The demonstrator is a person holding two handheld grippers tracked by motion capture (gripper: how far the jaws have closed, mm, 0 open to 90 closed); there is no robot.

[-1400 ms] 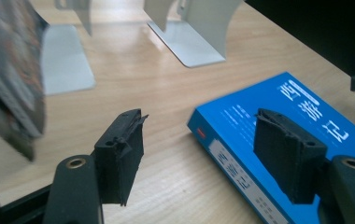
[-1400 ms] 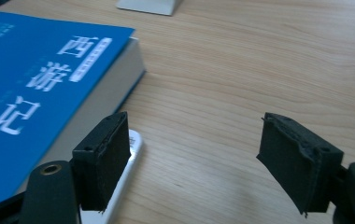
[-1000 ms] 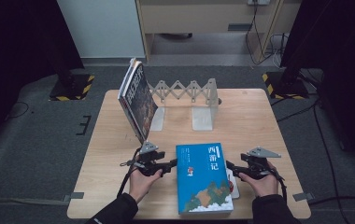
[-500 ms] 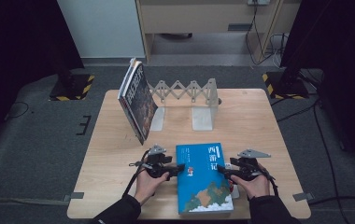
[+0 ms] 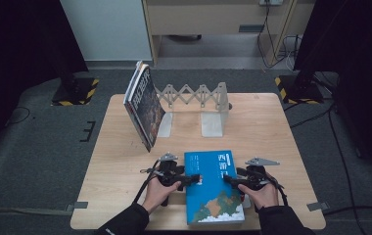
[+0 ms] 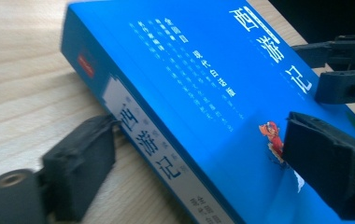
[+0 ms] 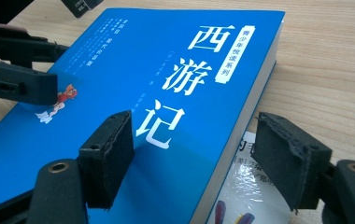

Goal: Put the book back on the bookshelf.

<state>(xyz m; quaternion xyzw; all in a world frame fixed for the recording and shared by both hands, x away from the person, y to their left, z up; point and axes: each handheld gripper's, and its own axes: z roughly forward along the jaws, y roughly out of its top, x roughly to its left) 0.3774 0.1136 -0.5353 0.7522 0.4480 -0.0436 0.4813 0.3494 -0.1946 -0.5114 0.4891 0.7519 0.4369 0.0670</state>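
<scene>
A blue book (image 5: 212, 188) with white characters on its cover lies flat at the near middle of the table. My left gripper (image 5: 193, 179) reaches in from the left. In the left gripper view its jaws straddle the book's spine (image 6: 147, 144): one pad sits on the table beside the spine, the other hangs over the cover. They have just been opening, and the left gripper (image 6: 203, 140) is open. My right gripper (image 5: 229, 179) comes in from the right. It (image 7: 196, 135) is open too, with one pad over the cover (image 7: 175, 70) and the other out beyond the page edge.
A dark book (image 5: 144, 110) leans against a metal accordion bookend (image 5: 198, 98) at the back of the wooden table (image 5: 272, 127). A thin, glossy white printed item (image 7: 241, 196) lies under the blue book's right edge. Dark floor surrounds the table.
Both hands have moved inward and slightly down, from beside the blue book to its left and right edges. The book has not moved.
</scene>
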